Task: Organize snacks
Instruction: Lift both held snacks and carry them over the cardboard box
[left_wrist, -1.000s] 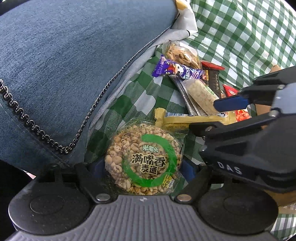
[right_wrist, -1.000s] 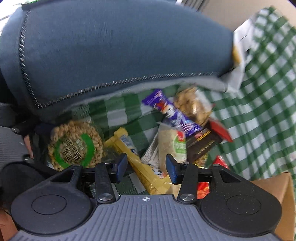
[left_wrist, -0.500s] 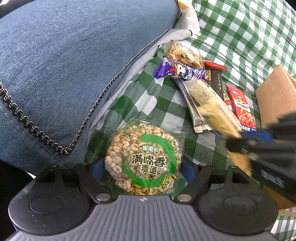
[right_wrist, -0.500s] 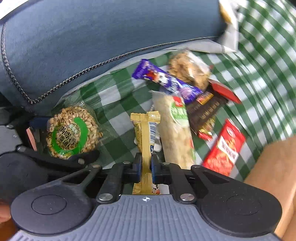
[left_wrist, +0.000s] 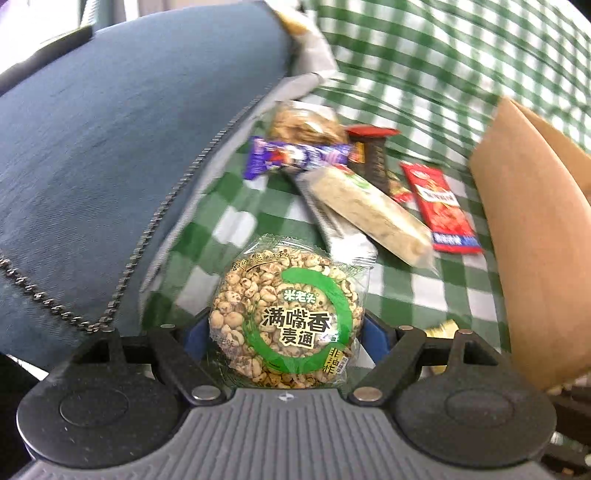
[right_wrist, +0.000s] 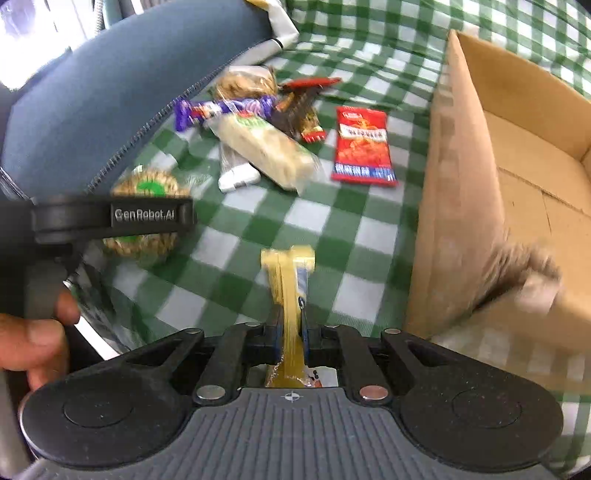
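Mid-transfer: right gripper (right_wrist: 290, 341) clamped on yellow bar (right_wrist: 287, 280), left gripper (left_wrist: 286, 332) gripping round puffed-grain cake (left_wrist: 286, 321). Next, likely: drop both into cardboard box (right_wrist: 461, 184), frame right.

A green-and-white checked cloth (right_wrist: 306, 218) covers the surface. At its left edge lies a blue-grey cushion (left_wrist: 110, 147) trimmed with a chain. A pile of snacks lies near the cushion: a purple bar (right_wrist: 225, 109), a clear bag of nuts (right_wrist: 245, 83), a pale cereal bar (right_wrist: 264, 149), a dark chocolate packet (right_wrist: 295, 114) and a silver wrapper (right_wrist: 236, 173), overlapping one another. Just right of the pile lies a red packet (right_wrist: 364, 146), flat and apart. A cardboard box (right_wrist: 469, 177) stands open on the cloth at the right.
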